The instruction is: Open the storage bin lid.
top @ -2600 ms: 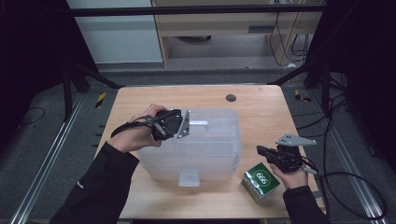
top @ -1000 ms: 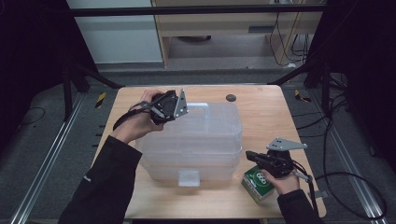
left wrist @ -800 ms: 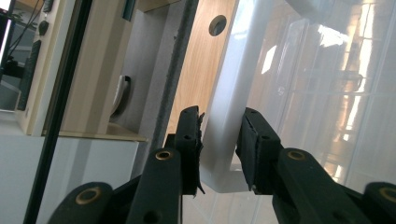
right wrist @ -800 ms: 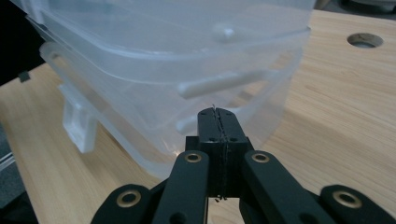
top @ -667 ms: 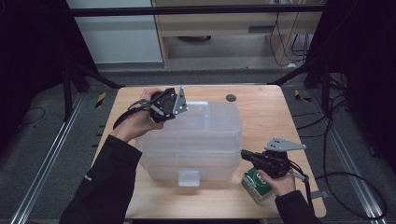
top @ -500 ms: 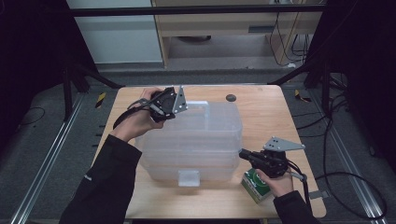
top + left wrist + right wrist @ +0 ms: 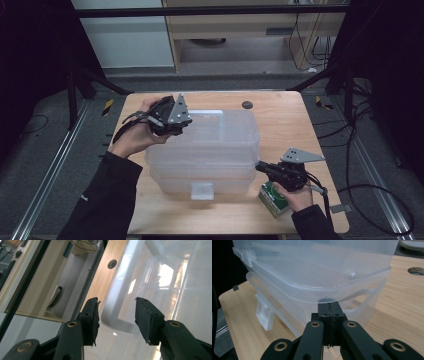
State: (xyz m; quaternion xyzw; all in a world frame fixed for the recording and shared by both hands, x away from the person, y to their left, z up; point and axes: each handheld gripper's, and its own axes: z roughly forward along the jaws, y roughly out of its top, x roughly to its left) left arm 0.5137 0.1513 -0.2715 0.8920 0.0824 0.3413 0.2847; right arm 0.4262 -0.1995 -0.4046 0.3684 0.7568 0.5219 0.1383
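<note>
1. since the earliest frame, the left gripper [image 7: 172,116] has shifted from the near-left side of the clear bin's lid to its far-left corner, and the right gripper [image 7: 262,167] has moved in from beside the green box to the bin's near-right corner.
2. clear plastic bin [image 7: 207,150] sits mid-bench, its lid [image 7: 312,270] tilted, raised at the right and overhanging the base, with a latch tab [image 7: 201,190] on the near side.
3. left gripper hovers over the lid's far-left part; its fingers [image 7: 91,315] are spread wide, with the lid's pale moulded handle [image 7: 117,302] lying between and beyond them; i cannot tell whether they touch it.
4. right gripper's fingers [image 7: 329,312] are pressed together, their tips right under the lid's raised rim at the near-right corner; contact with the rim cannot be told.
5. green box [image 7: 273,199] lies on the bench [image 7: 295,125] at the near-right, just beside the bin and under the right hand [image 7: 299,196].
6. dark round hole [image 7: 246,105] marks the far part of the bench, beyond the bin.
</note>
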